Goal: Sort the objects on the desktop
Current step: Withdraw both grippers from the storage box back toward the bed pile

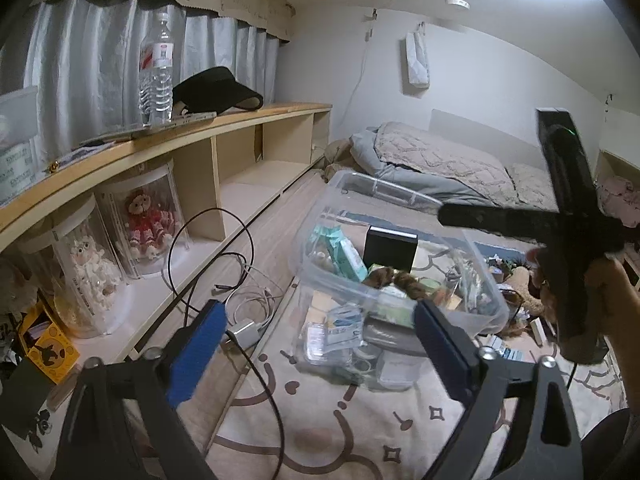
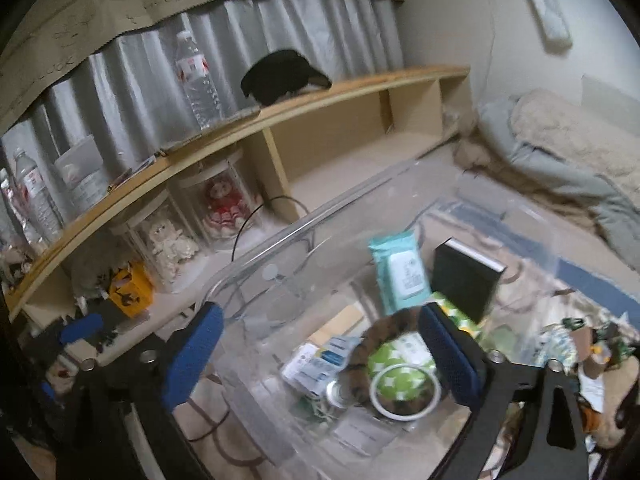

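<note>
Patterned rug (image 1: pixel 320 432) bears clear bin (image 1: pixel 486 312), cables (image 1: pixel 256 300), charger (image 1: pixel 244 330)

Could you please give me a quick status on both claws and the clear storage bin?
Left claw open, empty. Right claw open, empty, above clear bin. Bin holds wipes pack, black box, brown scrunchie. Cables left of bin.
</note>
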The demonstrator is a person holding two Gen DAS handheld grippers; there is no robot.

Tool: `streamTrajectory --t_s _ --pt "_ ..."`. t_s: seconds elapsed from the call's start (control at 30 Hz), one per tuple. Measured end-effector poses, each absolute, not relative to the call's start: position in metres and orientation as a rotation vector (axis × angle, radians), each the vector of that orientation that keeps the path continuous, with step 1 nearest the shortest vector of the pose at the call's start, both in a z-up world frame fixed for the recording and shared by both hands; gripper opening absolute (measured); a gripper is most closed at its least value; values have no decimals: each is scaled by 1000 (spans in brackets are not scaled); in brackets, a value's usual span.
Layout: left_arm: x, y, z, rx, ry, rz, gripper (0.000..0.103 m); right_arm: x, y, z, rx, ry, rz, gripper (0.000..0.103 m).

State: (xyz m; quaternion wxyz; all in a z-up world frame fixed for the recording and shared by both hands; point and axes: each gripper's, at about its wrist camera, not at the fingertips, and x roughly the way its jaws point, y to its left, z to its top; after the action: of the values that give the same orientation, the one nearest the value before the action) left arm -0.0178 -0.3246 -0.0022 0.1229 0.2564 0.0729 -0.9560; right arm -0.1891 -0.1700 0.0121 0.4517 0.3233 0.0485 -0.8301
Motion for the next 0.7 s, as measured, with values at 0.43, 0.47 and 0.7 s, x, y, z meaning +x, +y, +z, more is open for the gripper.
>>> streamTrajectory --t_s 0.43,0.47,0.7 --pt "-7 -274 25 661 167 -2830 103 -150 -92 39 618 85 -2125 103" --pt "-5 -269 28 651 157 -2832 103 -149 -88 41 616 80 -2126 103" --pt "5 -239 46 598 126 -2869 103 -128 -45 57 553 71 -2185 103"
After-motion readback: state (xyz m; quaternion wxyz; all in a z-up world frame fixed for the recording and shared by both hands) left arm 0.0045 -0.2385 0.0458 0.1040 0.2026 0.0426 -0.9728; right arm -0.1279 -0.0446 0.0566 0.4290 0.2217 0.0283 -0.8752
